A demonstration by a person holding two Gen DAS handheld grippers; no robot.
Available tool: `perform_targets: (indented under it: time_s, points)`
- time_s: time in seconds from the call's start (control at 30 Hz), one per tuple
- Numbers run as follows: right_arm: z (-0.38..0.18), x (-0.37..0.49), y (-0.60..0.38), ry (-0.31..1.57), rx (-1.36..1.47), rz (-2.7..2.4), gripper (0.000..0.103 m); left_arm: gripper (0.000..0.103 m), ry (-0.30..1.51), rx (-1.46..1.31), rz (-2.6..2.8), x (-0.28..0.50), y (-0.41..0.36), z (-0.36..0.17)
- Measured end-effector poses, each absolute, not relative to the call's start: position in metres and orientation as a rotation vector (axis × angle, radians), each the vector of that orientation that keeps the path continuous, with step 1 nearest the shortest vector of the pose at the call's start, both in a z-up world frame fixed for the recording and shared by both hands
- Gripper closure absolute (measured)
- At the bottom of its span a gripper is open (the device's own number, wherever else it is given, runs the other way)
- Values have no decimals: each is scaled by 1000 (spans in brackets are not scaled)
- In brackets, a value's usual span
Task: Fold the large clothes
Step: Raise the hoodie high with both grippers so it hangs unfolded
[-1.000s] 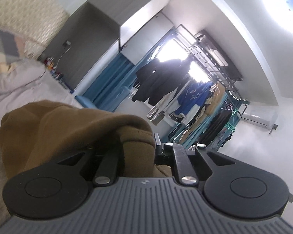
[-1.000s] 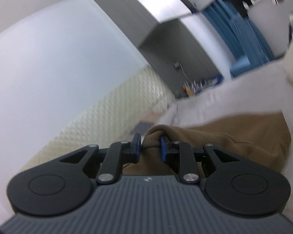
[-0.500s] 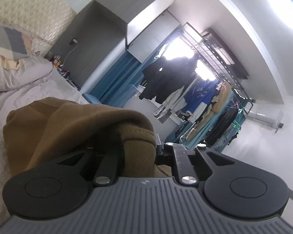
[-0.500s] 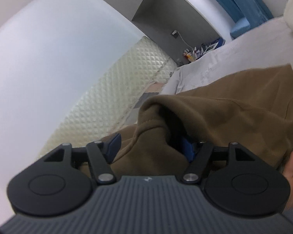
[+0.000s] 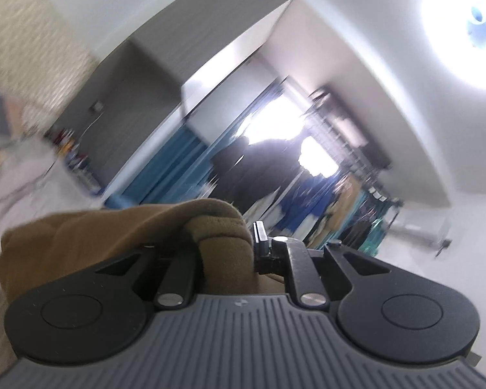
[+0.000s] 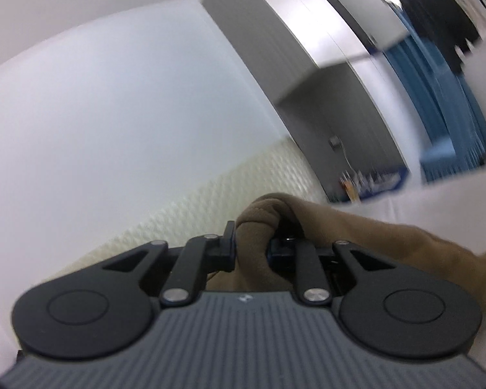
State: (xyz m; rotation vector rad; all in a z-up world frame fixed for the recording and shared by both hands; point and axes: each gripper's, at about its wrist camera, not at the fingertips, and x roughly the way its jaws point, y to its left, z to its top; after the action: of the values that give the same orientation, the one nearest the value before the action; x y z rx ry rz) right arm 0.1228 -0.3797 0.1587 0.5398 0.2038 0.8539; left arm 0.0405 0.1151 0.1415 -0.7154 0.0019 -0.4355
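Note:
A large brown garment point(image 5: 81, 240) hangs from both grippers above a light bed sheet point(image 5: 26, 175). My left gripper point(image 5: 225, 243) is shut on a thick fold of the brown cloth, which bulges up between its fingers and covers the left one. My right gripper point(image 6: 251, 246) is shut on another bunch of the same garment point(image 6: 388, 249); the cloth trails away to the right. Both views are tilted and blurred with motion.
A quilted headboard point(image 6: 210, 204) and a white wall lie behind. A grey wardrobe point(image 5: 139, 103), blue curtains point(image 5: 178, 168) and a rack of hanging clothes point(image 5: 324, 201) stand beyond the bed. A bright ceiling lamp point(image 5: 469, 22) is overhead.
The right gripper has closed again on a cloth bunch after standing wide open half a second ago, and has swung upward. The left gripper keeps its grip and is moving quickly.

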Motion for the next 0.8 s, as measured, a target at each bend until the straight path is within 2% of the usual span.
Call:
perform_targets:
  time_s: [0.23,0.43,0.6,0.8]
  points:
    - [282,86,-393,-26,467,882,84,87,-196,-565,-474,20,110,290]
    - [367,72,-403,-158,430,850,84,86,-204,-498,-453,27,97,377]
    - [369,111,-396,-147,365,766,84,86,-73,-502,-392,95,95,369]
    - [284,221,-378,45,397,695,84,86,107,-532,-317,233,105,257]
